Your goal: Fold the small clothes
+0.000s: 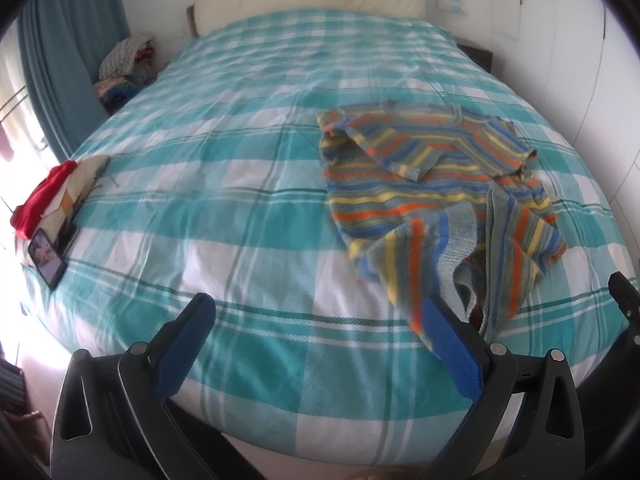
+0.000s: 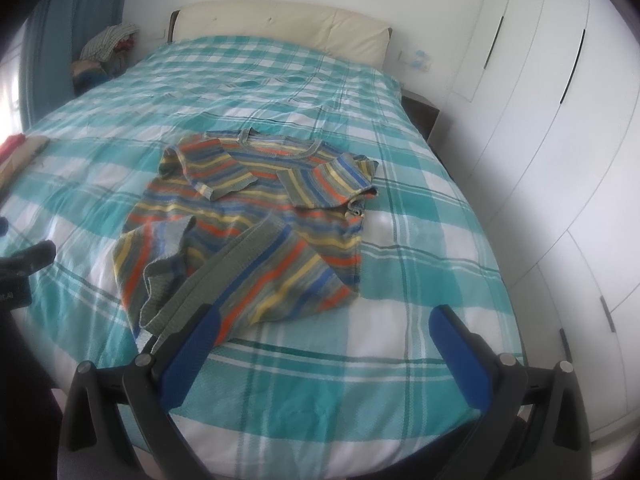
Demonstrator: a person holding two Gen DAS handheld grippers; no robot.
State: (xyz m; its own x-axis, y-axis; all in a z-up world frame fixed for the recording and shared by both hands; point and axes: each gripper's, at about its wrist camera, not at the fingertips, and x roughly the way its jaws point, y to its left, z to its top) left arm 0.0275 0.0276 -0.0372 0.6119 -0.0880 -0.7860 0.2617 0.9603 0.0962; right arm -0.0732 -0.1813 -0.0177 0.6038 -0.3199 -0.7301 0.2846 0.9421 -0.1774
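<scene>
A small striped knit sweater (image 1: 432, 184) in orange, blue, yellow and grey lies on the teal checked bedspread (image 1: 224, 168), both sleeves folded in over the chest. Its hem is rumpled and partly turned up at the near edge. It also shows in the right wrist view (image 2: 256, 216). My left gripper (image 1: 320, 320) is open and empty; its right finger (image 1: 452, 344) is at the sweater's near hem. My right gripper (image 2: 326, 334) is open and empty; its left finger (image 2: 192, 356) sits at the hem's near corner.
A phone (image 1: 48, 258) and a red and cream cloth pile (image 1: 52, 192) lie at the bed's left edge. A heap of clothes (image 1: 124, 64) sits beside the cream headboard (image 1: 308, 0). White wardrobe doors (image 2: 560, 160) stand to the right.
</scene>
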